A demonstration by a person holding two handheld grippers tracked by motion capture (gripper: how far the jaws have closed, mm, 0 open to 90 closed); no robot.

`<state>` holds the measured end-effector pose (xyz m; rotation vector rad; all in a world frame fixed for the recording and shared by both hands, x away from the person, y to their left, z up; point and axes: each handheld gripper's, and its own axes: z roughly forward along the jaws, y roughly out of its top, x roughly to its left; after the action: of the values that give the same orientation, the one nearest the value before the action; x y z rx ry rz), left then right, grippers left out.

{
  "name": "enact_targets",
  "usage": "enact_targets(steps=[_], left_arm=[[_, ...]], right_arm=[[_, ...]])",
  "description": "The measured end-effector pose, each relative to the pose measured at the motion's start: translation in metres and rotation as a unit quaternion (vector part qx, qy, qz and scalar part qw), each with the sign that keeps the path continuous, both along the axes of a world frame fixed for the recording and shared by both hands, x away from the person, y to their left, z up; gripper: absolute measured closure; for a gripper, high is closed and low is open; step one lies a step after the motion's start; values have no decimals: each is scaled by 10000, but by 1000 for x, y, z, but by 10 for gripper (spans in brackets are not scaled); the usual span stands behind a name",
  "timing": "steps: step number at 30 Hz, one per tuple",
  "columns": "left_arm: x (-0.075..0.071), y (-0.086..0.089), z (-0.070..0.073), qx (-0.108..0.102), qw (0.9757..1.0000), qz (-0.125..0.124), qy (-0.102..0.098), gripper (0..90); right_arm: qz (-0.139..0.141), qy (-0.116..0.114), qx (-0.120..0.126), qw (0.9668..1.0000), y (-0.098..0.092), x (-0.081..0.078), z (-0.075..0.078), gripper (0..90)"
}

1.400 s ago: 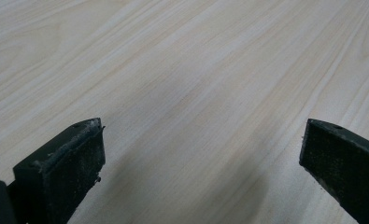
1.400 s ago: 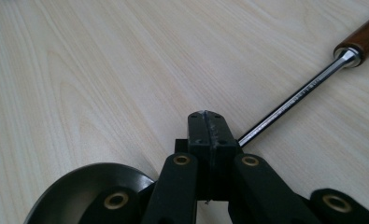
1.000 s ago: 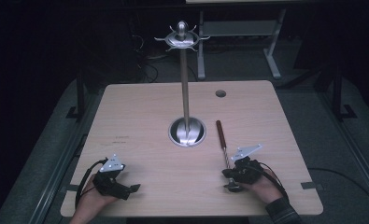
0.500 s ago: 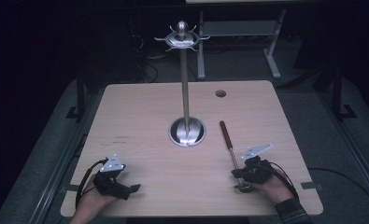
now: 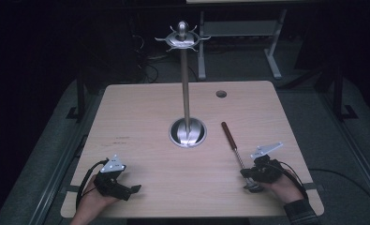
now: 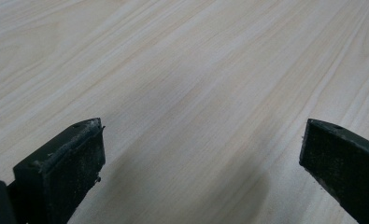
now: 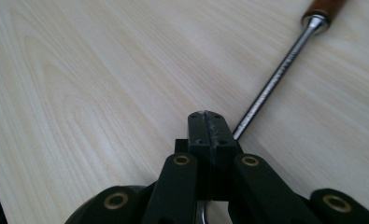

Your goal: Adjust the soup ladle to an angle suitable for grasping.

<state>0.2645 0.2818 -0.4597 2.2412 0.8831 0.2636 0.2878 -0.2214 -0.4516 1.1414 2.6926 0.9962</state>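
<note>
One claw, the right claw (image 5: 249,180), has dragged the utensil (image 5: 234,145) rightward.

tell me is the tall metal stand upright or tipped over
Upright. In the high view the stand rises straight from its round base on the table, hook crown on top.

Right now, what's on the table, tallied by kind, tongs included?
Metal stand with hook crown: 1
Utensil with a brown wooden handle and metal shaft: 1
Hand-held tongs: 2, the left tongs open over bare wood, the right tongs shut, with the utensil's shaft running under them
Total: 4
</note>
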Motion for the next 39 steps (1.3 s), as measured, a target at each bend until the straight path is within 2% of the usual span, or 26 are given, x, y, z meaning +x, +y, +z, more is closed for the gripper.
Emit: enact_targets(steps=[7,12,16,22,29,39], left_arm=[[0,0,0,-1,10000,6,8,0],[1,-1,0,-2,10000,-2,10,0],[0,-2,-1,-27,10000,5,7,0],[1,-1,-1,-59,10000,34,11,0],[0,-2,-1,-63,10000,37,16,0],[1,-1,-1,-55,10000,46,15,0]], right_arm=[[-107,63,15,9999,-8,3,3,900],[-63,120,-42,9999,-4,5,4,900],[63,58,-212,9997,4,9,3,900],[15,76,-360,9993,6,13,4,900],[-274,163,-354,9989,-7,16,4,900],[-571,103,-465,9972,-23,21,4,900]])
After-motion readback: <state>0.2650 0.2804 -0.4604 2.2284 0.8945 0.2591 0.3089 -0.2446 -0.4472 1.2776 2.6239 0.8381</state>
